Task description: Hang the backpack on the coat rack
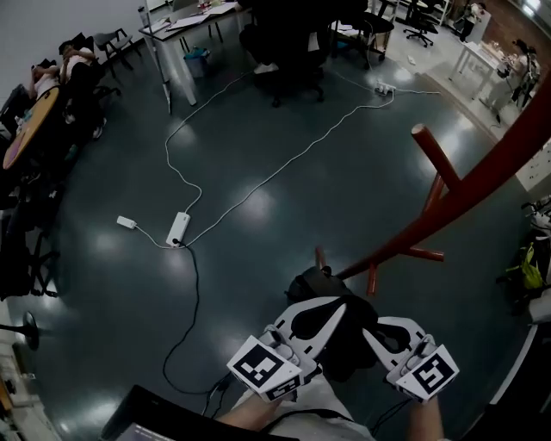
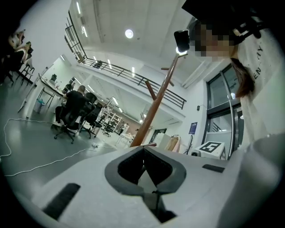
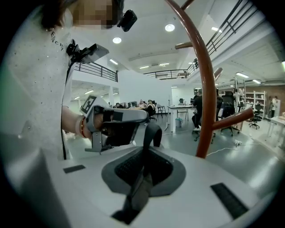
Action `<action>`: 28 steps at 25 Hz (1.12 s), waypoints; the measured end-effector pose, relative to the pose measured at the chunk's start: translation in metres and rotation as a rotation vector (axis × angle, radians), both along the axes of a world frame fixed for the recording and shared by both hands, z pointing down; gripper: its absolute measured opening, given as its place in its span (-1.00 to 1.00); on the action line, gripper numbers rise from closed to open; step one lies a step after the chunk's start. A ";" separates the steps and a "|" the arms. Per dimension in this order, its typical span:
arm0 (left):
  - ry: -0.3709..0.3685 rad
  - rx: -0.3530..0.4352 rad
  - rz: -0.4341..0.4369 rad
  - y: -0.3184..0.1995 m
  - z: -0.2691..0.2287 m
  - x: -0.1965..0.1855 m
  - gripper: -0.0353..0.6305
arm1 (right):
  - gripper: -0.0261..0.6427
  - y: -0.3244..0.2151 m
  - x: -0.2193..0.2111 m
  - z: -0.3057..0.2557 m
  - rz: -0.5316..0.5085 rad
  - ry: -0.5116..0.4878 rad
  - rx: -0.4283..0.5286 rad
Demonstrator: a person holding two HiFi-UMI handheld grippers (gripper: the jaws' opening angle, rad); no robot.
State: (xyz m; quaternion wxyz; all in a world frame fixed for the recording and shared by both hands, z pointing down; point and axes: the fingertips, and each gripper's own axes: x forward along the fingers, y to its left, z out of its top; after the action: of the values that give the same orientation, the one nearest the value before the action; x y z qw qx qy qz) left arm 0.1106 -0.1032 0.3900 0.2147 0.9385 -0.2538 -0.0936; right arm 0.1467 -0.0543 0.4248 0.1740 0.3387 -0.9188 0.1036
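Note:
The black backpack (image 1: 343, 343) hangs low between my two grippers, close to the foot of the red-brown coat rack (image 1: 482, 177). My left gripper (image 1: 336, 308) is shut at the backpack's top; a thin dark strip lies between its jaws in the left gripper view (image 2: 143, 147). My right gripper (image 1: 372, 334) is shut on a black backpack strap (image 3: 152, 133), whose loop sticks up past the jaw tips (image 3: 144, 149). The rack's curved pole (image 3: 205, 89) rises just right of that loop, with pegs higher up. The pole (image 2: 156, 107) also stands beyond the left jaws. The left gripper (image 3: 120, 122) shows in the right gripper view.
A white power strip (image 1: 178, 228) with white and black cables lies on the dark floor to the left. Black office chairs (image 1: 284, 52) and a desk (image 1: 185, 26) stand far back. Seated people (image 1: 69, 60) are at the far left. A yellow-green bag (image 1: 527, 267) sits at the right.

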 end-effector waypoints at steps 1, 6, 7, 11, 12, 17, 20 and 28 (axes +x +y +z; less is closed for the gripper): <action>-0.001 -0.014 -0.011 0.001 0.004 0.001 -0.87 | -0.83 -0.003 0.004 0.004 -0.004 0.002 -0.012; -0.011 -0.080 -0.068 0.005 0.023 -0.010 -0.87 | -0.83 -0.015 0.022 0.027 0.035 -0.008 -0.089; -0.013 -0.087 -0.076 0.006 0.026 -0.010 -0.87 | -0.83 -0.017 0.025 0.030 0.043 -0.012 -0.101; -0.008 -0.097 -0.081 0.009 0.034 -0.006 -0.87 | -0.83 -0.021 0.037 0.043 0.095 -0.026 -0.145; -0.005 -0.094 -0.076 0.009 0.035 -0.002 -0.87 | -0.83 -0.023 0.040 0.045 0.113 -0.029 -0.151; 0.003 -0.098 -0.078 0.005 0.034 0.007 -0.87 | -0.83 -0.034 0.052 0.053 0.174 -0.029 -0.170; 0.004 -0.106 -0.083 0.006 0.036 0.007 -0.87 | -0.83 -0.036 0.058 0.066 0.199 0.002 -0.187; 0.001 -0.119 -0.092 0.006 0.041 0.004 -0.87 | -0.83 -0.048 0.058 0.088 0.198 0.103 -0.181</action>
State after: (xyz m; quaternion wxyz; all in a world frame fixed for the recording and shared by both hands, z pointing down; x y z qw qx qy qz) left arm 0.1143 -0.0971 0.4305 0.2655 0.9114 -0.3016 -0.0885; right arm 0.2043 -0.1026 0.5128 0.2396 0.4155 -0.8576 0.1855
